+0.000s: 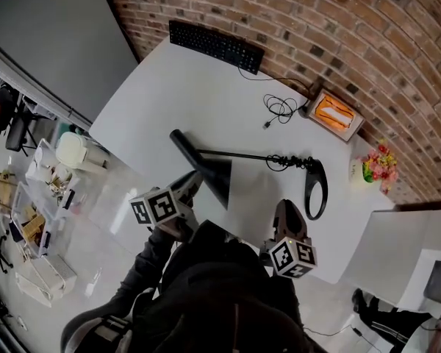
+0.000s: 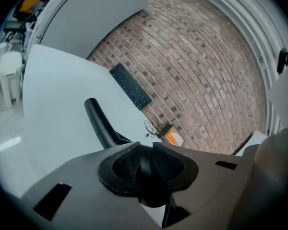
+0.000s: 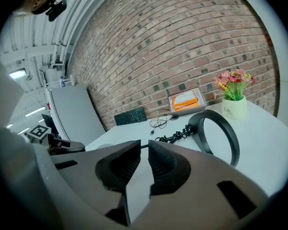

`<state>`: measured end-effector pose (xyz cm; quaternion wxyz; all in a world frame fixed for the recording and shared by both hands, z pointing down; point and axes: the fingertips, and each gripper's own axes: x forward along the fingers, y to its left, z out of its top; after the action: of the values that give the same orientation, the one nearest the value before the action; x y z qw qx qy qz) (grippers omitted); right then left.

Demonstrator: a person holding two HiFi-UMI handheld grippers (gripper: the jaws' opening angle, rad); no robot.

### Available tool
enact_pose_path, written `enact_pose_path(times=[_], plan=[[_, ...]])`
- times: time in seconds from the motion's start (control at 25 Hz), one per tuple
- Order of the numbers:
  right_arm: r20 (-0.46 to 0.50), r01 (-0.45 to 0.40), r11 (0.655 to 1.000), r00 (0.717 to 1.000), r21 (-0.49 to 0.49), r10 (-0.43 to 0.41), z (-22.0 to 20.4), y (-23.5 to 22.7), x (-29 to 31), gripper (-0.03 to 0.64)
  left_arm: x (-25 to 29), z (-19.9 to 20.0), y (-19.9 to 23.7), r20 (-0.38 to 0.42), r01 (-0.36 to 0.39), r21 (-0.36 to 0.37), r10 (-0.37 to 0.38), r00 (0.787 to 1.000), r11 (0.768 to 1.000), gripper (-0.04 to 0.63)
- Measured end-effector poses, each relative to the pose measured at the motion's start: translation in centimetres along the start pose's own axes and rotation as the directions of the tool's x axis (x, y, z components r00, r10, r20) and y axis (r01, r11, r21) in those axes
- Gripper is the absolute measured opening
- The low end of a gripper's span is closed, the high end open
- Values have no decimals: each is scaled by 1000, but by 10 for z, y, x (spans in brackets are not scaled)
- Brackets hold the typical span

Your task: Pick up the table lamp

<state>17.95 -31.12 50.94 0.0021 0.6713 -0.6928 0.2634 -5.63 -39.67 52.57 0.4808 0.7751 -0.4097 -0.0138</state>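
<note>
A black table lamp lies on its side on the white table [image 1: 184, 94]. Its cone shade [image 1: 209, 169] points toward me, a thin stem [image 1: 242, 155] runs right, and the ring base [image 1: 316, 190] stands on edge. My left gripper [image 1: 191, 184] hovers at the shade's near left side. In the left gripper view the jaws of this gripper [image 2: 145, 145] stand a narrow gap apart, with the lamp's dark neck [image 2: 98, 121] just beyond. My right gripper [image 1: 287, 210] sits just short of the ring base [image 3: 216, 133], shut and empty [image 3: 144, 145].
A black keyboard [image 1: 215, 46] lies at the table's far edge by the brick wall. A loose cable [image 1: 279, 109], an orange-lit box [image 1: 334, 114] and a flower pot [image 1: 378, 164] sit at the far right. Bins and clutter [image 1: 44, 197] stand on the floor to the left.
</note>
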Motion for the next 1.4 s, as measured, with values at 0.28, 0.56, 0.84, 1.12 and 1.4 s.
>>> enact_pose_path(times=[0.28,0.56,0.84,1.12,1.4], plan=[[100,135,982,987,-131,-123,52,-27,-16,15,13,21,47,17,-63,-240,69,997,969,235],[137,235,961,967,-147,-215,75,-67,-30,163,30,10,77,-31,-74,-435,67,997,897,285],[112,297,946,952,-132,-283,70,-98,-33,167,44,5,83,-81,-85,-449,54,995,889,295],[20,292,952,956,-91,-292,38,-114,-20,167,56,-3,88,-114,-96,-487,46,992,868,295],[-28,306,948,950,-91,-310,20,-128,-11,167,72,-9,90,-131,-104,-506,44,990,856,295]])
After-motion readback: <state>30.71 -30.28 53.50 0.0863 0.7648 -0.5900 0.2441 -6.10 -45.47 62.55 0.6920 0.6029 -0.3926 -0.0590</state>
